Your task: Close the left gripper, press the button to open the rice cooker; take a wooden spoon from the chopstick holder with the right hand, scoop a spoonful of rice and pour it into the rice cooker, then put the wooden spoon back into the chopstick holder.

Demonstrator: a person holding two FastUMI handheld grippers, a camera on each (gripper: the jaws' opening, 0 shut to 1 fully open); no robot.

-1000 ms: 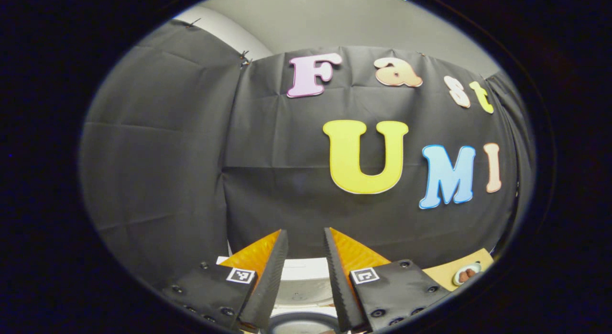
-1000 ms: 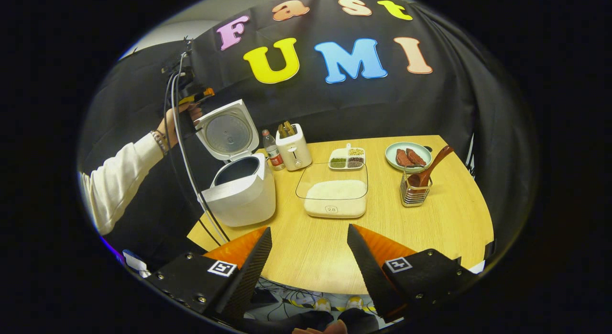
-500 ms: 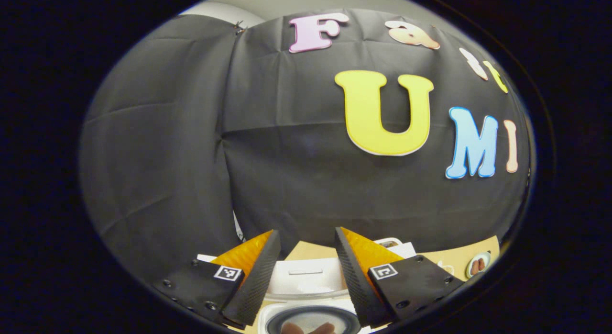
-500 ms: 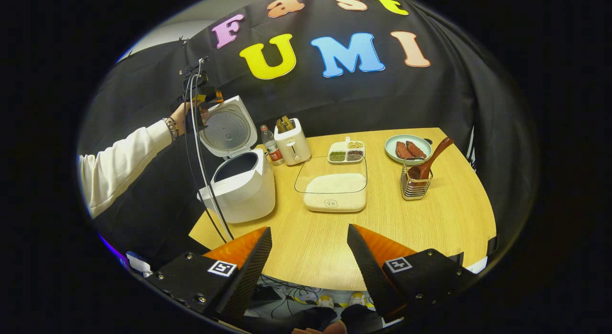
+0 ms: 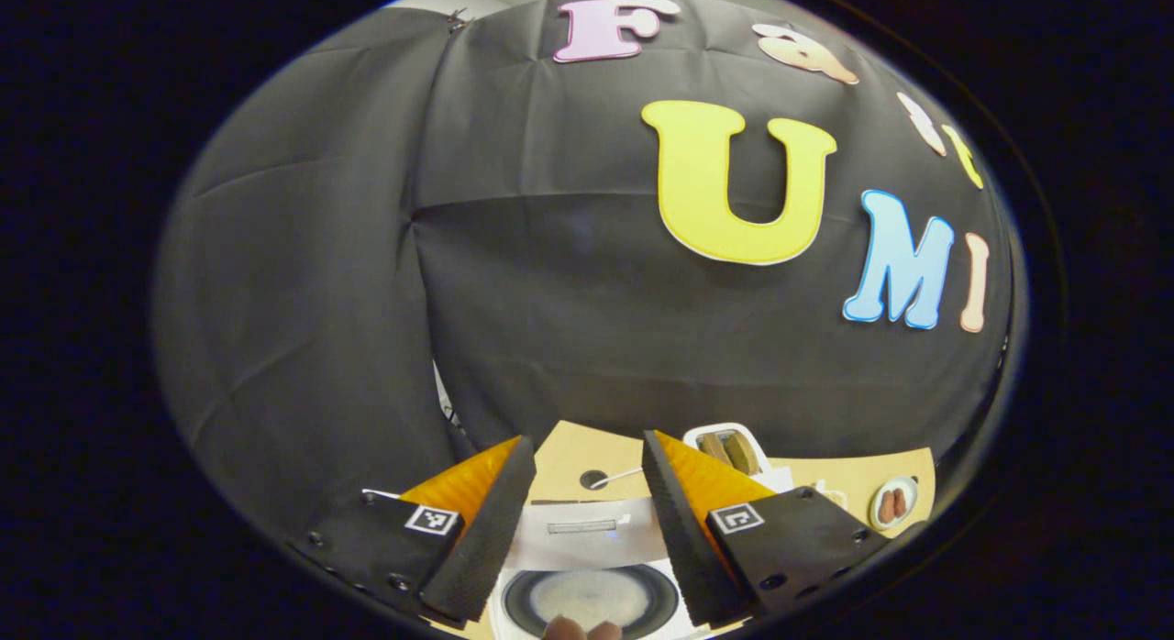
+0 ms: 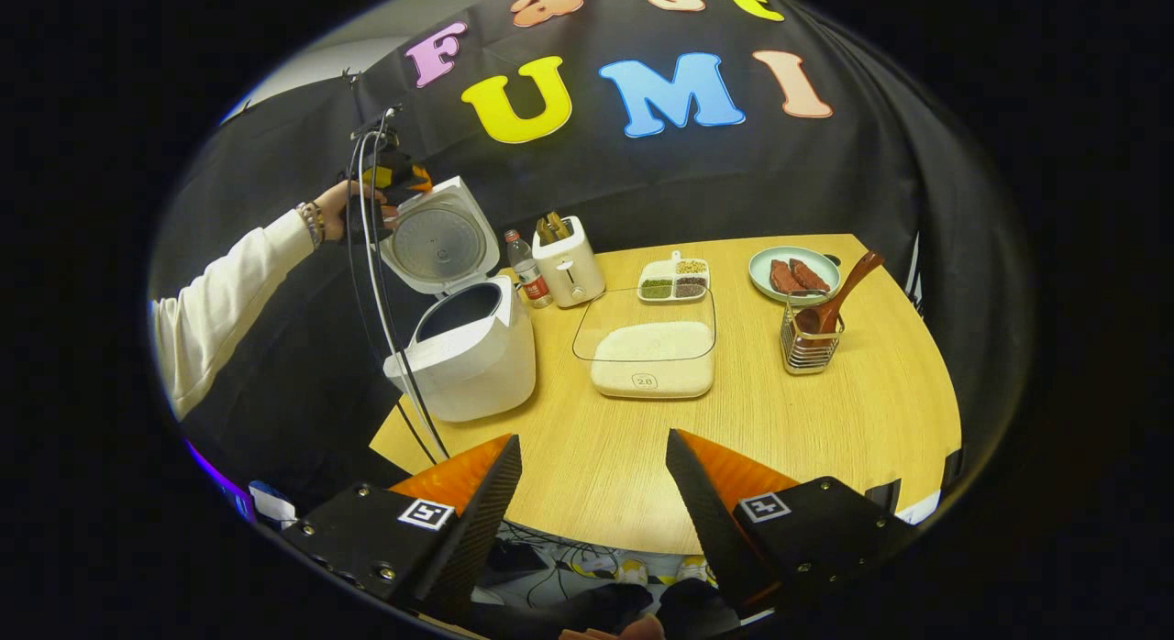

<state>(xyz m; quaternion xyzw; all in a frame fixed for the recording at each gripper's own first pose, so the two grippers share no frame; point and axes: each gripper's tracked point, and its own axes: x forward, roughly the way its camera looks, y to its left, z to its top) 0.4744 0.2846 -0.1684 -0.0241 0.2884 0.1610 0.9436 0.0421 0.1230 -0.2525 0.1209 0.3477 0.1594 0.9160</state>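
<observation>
The white rice cooker [image 6: 477,356] stands open at the table's left, its lid [image 6: 440,241] raised and the pot dark inside. A hand holds my left gripper [image 6: 390,177] at the lid's top edge. In the left gripper view the left gripper [image 5: 587,438] is open, with the lid's round inner plate [image 5: 592,599] below its fingers. The wooden spoon [image 6: 842,287] leans in the wire chopstick holder [image 6: 809,345] at the right. A clear container of rice [image 6: 651,360] sits mid-table. My right gripper [image 6: 592,438] hangs open over the table's near edge, holding nothing.
A toaster [image 6: 569,259] and a small bottle [image 6: 527,278] stand behind the cooker. Farther back are a divided dish of grains [image 6: 674,280] and a plate of meat [image 6: 793,273]. Cables [image 6: 371,282] hang from the left gripper. A white sleeve [image 6: 215,305] reaches in from the left.
The left gripper view has tilted down, bringing the lid, table and toaster into sight. The left fingers have spread wider. The right gripper has barely shifted.
</observation>
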